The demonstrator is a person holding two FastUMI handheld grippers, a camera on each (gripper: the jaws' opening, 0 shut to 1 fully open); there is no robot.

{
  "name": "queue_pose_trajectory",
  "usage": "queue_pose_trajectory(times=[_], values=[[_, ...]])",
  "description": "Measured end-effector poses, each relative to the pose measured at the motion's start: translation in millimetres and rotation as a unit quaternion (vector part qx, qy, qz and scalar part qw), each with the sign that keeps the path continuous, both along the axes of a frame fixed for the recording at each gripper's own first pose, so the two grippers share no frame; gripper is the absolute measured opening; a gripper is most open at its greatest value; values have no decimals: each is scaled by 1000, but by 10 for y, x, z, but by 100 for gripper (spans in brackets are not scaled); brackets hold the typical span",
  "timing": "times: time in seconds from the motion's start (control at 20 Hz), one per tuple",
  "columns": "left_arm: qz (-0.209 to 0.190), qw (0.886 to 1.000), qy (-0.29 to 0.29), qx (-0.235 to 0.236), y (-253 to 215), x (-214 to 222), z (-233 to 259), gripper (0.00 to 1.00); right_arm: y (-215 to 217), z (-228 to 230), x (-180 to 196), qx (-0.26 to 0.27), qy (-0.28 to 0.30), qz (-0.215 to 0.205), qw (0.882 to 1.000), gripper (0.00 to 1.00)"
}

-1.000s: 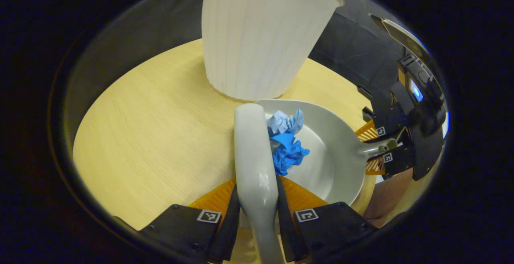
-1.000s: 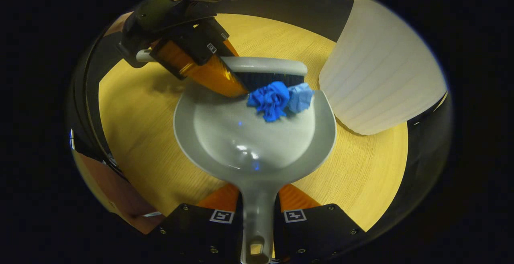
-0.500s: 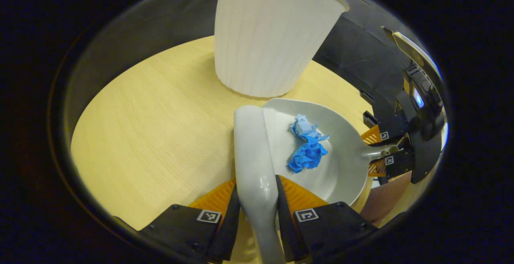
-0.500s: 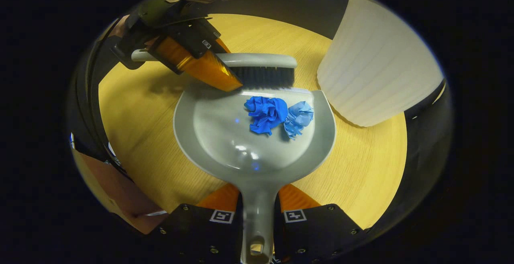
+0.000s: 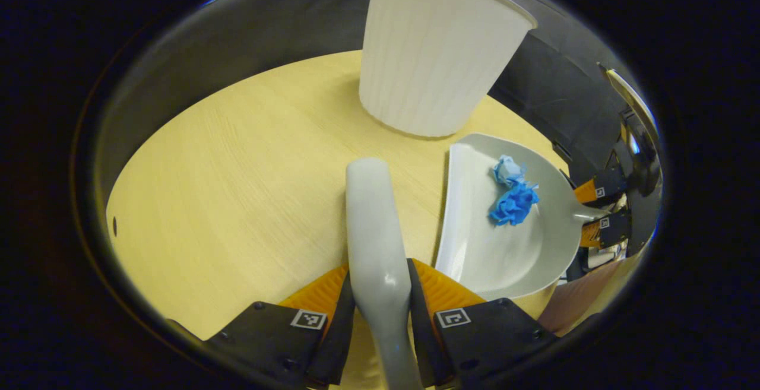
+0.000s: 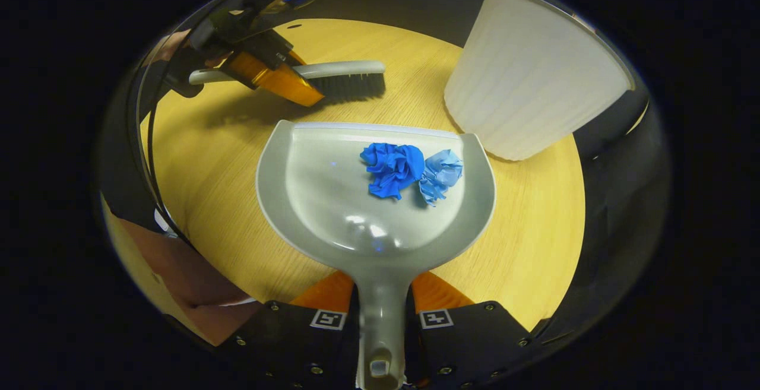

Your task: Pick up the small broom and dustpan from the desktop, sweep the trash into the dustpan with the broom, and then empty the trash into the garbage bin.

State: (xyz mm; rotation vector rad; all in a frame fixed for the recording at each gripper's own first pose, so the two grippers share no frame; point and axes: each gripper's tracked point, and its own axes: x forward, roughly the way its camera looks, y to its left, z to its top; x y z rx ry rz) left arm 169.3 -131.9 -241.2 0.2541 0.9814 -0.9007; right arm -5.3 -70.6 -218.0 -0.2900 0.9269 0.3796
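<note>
Dustpan: we held the grey dustpan [image 6: 368,212] by its handle in the right gripper [image 6: 380,325], both fingers pressed on the stem; in the right gripper view its flat lip pointed to the far side, toward the broom.
Broom: our left gripper [image 5: 380,313] was clamped on the handle of the small broom [image 5: 374,230]; in the right gripper view the broom [image 6: 332,78] lay apart from the pan's lip, on the far left, bristles down near the desktop [image 5: 237,188].
Trash: two crumpled paper wads [image 6: 409,167], one dark blue and one pale blue, sat touching each other inside the pan, toward its far right, clear of the rim.
Handling: we judged the wads very light and springy, apt to roll or bounce out if the pan tipped or jerked; the pan looked like stiff, smooth, slippery plastic, best held where we had it, low on the handle.
Bin: the white ribbed garbage bin [image 6: 534,75] stood upright on the desktop at the far right, just beside the pan's right corner; we could not see into it.
Stage: sweeping looked finished to us, with the emptying not yet done.
Next move: we judged the pan must rise level above the bin's rim, then tilt lip-first.
Person: part of a forearm showed at the near left of the right gripper view.
</note>
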Motion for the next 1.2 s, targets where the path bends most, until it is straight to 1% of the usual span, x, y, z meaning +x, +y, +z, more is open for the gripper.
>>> queue_pose_trajectory(times=[0.15, 0.25, 0.4, 0.55, 0.7, 0.75, 0.9, 0.95, 1.0, 1.1, 1.15, 1.2], values=[[6, 1000, -2, 1, 177, 44, -111, 53, -6, 77, -9, 9, -4, -7, 1000, 31], [9, 1000, -4, 3, 290, 103, -273, 53, -26, 112, -8, 12, -7, -9, 1000, 31], [17, 1000, -4, 2, 439, 83, -627, 51, -104, 247, -10, 15, -14, -12, 1000, 30], [24, 1000, -7, 2, 627, 59, -988, 53, -172, 360, -22, 21, -14, -12, 1000, 31], [34, 999, -9, 1, 869, 148, -1277, 51, -234, 499, -43, 26, -16, -9, 999, 30], [39, 999, -8, -1, 949, 196, -1365, 53, -255, 524, -56, 30, -14, -7, 999, 30], [51, 999, -7, -4, 1186, 406, -1604, 53, -288, 692, -100, 52, -8, 2, 999, 31], [55, 998, -5, -5, 1264, 494, -1678, 51, -297, 730, -106, 57, -6, 0, 998, 30], [59, 998, -4, -6, 1346, 590, -1747, 53, -308, 774, -103, 60, -4, -2, 998, 30], [65, 998, -5, -6, 1527, 824, -1871, 51, -294, 804, -82, 64, -6, -8, 998, 30], [68, 998, -4, -6, 1624, 953, -1929, 53, -299, 811, -69, 65, -8, -10, 998, 30], [71, 997, -3, -6, 1722, 1092, -1984, 51, -304, 819, -52, 67, -9, -10, 998, 30]])
